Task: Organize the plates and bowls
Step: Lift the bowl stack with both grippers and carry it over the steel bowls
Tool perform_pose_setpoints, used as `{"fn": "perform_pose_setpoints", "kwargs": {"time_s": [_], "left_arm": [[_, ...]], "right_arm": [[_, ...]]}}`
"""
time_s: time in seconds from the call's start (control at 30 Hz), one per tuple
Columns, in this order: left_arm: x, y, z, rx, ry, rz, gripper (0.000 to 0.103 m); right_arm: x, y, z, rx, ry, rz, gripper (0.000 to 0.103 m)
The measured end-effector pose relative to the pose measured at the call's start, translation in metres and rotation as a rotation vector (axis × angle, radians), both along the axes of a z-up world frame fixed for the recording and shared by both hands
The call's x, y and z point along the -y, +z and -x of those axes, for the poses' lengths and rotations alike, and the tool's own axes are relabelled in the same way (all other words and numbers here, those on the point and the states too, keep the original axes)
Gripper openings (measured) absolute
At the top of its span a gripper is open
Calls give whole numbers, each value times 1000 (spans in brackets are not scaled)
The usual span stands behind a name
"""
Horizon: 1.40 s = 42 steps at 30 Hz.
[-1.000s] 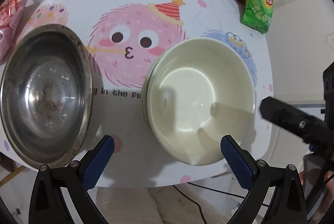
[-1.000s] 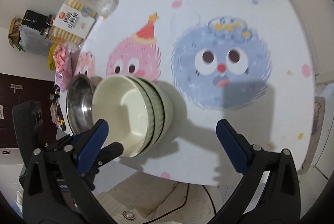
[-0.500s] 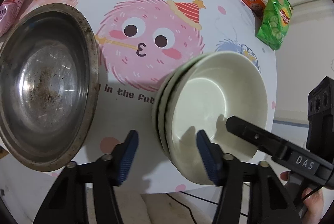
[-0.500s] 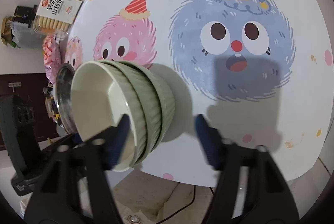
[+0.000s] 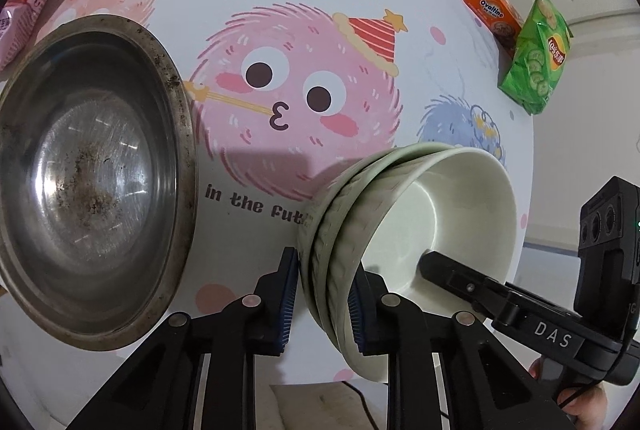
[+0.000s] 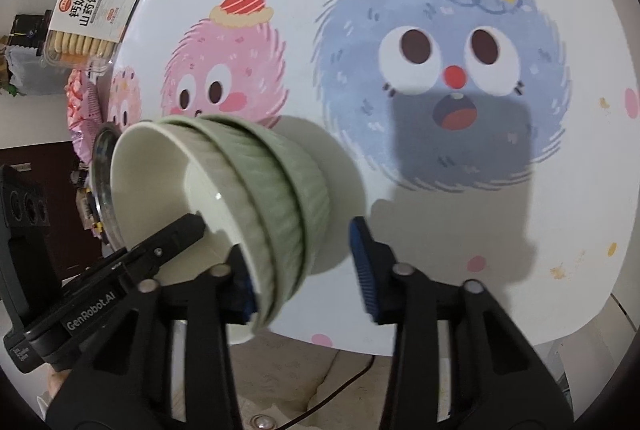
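Note:
A stack of three pale green ribbed bowls (image 5: 404, 230) sits tipped near the front edge of the round table. My left gripper (image 5: 324, 262) has its closing jaws on the stack's near rim, one pad against the outer wall and the other inside the top bowl. My right gripper (image 6: 298, 238) straddles the opposite rim of the stack (image 6: 256, 189). Its jaws are closing, with one finger inside the bowl and the outer pad a little off the wall. A worn steel bowl (image 5: 88, 181) rests on the table left of the stack.
The table's cartoon-printed cover (image 5: 320, 9) carries an orange Ovaltine box (image 5: 494, 13) and a green crisp bag (image 5: 538, 57) at the far right. A biscuit pack (image 6: 92, 13) and a pink snack bag (image 5: 36, 1) lie at the far left. The stack overhangs the table's near edge.
Both grippers went from wide open to narrow and sank onto the stack's rims. The stack, flat on the table a second ago, now stands tilted.

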<state>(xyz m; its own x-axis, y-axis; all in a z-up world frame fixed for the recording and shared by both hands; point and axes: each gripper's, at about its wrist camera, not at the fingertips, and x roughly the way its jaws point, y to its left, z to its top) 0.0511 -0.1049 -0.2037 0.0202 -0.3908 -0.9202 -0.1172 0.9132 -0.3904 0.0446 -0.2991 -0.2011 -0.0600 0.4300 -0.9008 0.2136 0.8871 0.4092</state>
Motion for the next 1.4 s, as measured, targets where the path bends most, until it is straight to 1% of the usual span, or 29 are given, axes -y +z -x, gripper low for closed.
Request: {"fn": "perform_pose_setpoints", "kwargs": {"time_s": [0.03,0.17,0.3,0.53,0.8,1.0,1.17,1.4], "left_arm": [[0,0,0,-2,-2,-4,22],[1,1,0,-8,-15,-11,19],[4,1,-2,-10,-39,-24,19],[7,0,-1,-22,-57,-16,19],[8,10,-4,-5,-65,-18,19],[2,26,-4,18,-69,-18,19],[-5,47,-9,58,-81,-15,19],[-27,74,-13,110,-112,-19,19]], "right_arm": [[-1,0,0,0,-7,-12,30],[-3,1,0,9,11,4,29],[-4,1,0,12,18,9,29],[-2,3,2,8,20,15,29],[0,17,-4,22,17,21,29],[-1,33,-9,45,22,23,29],[-7,51,-12,78,10,28,29],[-27,79,-17,129,-22,33,29]]}}
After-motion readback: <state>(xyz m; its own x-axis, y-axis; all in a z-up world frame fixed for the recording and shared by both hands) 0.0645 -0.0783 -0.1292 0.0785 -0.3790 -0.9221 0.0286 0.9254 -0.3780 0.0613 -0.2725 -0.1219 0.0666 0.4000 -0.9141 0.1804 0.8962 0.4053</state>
